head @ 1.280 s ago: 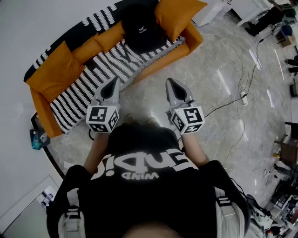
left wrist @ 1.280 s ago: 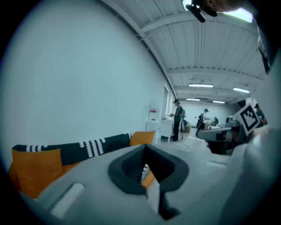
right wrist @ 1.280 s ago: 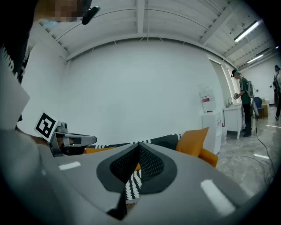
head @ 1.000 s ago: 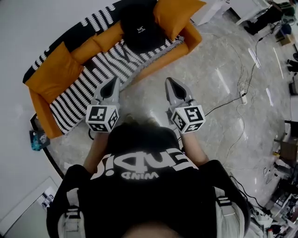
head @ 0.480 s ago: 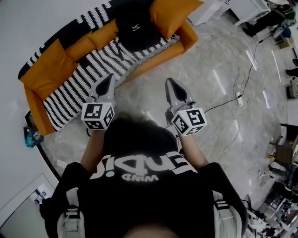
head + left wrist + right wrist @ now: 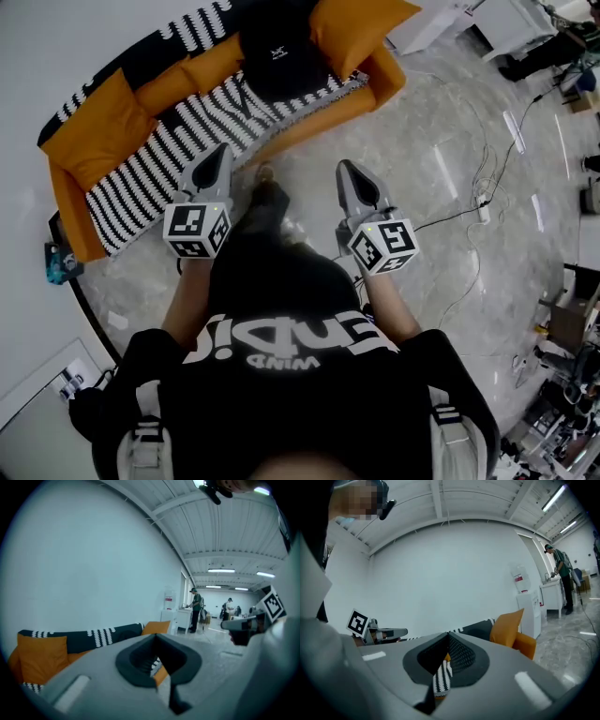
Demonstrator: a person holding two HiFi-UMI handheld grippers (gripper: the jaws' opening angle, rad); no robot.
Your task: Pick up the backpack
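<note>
The black backpack (image 6: pixel 277 58) with a small white logo sits on the orange sofa (image 6: pixel 98 150), against the back cushions at the sofa's right end. Both grippers are held out over the floor, well short of it. My left gripper (image 6: pixel 223 150) is shut and empty, its tip near the sofa's front edge. My right gripper (image 6: pixel 343 167) is shut and empty too, over bare floor. In the left gripper view the shut jaws (image 6: pixel 156 635) cover the sofa's middle. In the right gripper view the shut jaws (image 6: pixel 448 634) hide the backpack.
A black-and-white striped blanket (image 6: pixel 178 141) covers the seat. Orange cushions (image 6: pixel 361 28) flank the backpack. My foot (image 6: pixel 265 195) is on the marble floor between the grippers. Cables and a power strip (image 6: pixel 484 212) lie at the right. People (image 6: pixel 196 609) stand far off by white cabinets.
I have stepped toward the sofa: a foot now shows between the grippers, and both grippers have shifted slightly forward. Both stay shut and empty.
</note>
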